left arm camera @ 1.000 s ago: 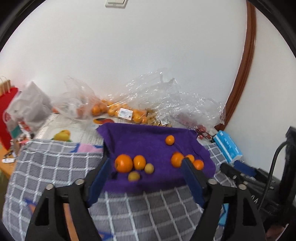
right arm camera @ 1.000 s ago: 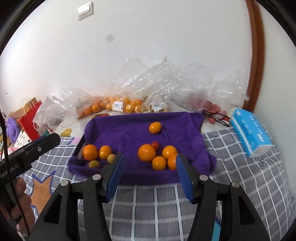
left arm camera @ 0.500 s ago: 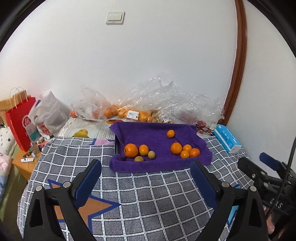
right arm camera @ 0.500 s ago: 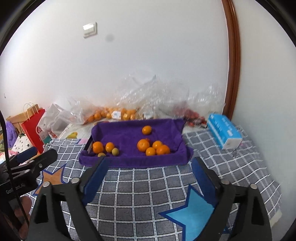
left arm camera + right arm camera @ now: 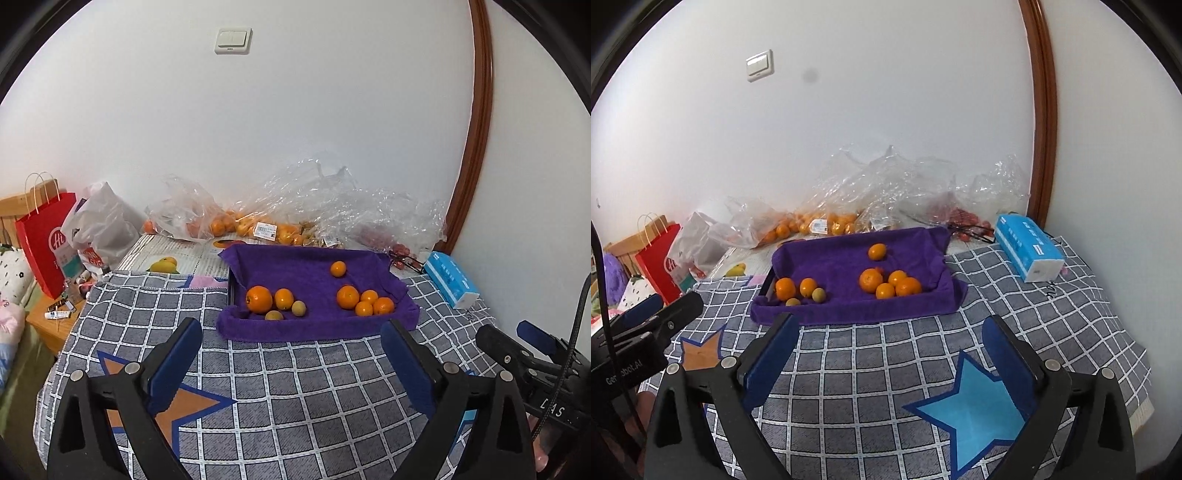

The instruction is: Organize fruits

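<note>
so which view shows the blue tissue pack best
The right wrist view: the blue tissue pack lies whole and large on the checked cloth, top and end face visible. In the left wrist view the pack sits smaller, squeezed near the right edge.

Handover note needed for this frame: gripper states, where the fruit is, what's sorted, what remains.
Left gripper: open, empty, jaws just opened, over the checked blanket, short of the tray.
Right gripper: open, empty, jaws just opened, also short of the tray.
Purple-towel tray: left group of two oranges and two small yellowish fruits; right cluster of four oranges; one lone orange toward the back.
Done: fruit sits in rough groups.
Left: probably place the lone orange; more fruit remains in the plastic bags behind.
</note>
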Demonstrator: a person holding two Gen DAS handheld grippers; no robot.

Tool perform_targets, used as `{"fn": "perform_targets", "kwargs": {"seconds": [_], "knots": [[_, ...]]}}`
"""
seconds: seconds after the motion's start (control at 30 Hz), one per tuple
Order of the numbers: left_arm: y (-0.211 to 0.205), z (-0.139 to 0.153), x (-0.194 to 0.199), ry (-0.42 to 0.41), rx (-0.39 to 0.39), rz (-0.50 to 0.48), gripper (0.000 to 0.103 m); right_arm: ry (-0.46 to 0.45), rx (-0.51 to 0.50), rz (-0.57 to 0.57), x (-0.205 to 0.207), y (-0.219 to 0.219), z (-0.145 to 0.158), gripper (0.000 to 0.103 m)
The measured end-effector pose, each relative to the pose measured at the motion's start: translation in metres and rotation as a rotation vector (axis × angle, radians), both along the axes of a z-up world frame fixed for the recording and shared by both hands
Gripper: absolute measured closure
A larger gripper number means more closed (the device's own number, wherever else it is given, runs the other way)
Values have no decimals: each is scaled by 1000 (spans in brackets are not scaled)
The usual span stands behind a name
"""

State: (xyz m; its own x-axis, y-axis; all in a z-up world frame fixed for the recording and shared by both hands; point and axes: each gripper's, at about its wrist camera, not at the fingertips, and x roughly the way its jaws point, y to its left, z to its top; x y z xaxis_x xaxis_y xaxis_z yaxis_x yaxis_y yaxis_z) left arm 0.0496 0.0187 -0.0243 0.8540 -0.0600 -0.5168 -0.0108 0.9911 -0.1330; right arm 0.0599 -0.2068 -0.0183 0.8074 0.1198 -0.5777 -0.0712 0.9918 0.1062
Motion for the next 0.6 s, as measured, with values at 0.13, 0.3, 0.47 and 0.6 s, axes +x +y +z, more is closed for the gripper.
{"fn": "perform_targets", "kwargs": {"seconds": [0.13,0.3,0.47,0.6], "knots": [[0,0,-1,4,-8,0,5,10,-22,2,0,3,-3,4],[-2,0,-3,2,10,4,5,13,-35,4,-1,6,-4,4],[-3,-1,-2,12,12,1,5,18,-44,5,0,8,-5,4],[-3,-1,-3,9,18,6,5,23,-40,1,0,8,-5,4]]}}
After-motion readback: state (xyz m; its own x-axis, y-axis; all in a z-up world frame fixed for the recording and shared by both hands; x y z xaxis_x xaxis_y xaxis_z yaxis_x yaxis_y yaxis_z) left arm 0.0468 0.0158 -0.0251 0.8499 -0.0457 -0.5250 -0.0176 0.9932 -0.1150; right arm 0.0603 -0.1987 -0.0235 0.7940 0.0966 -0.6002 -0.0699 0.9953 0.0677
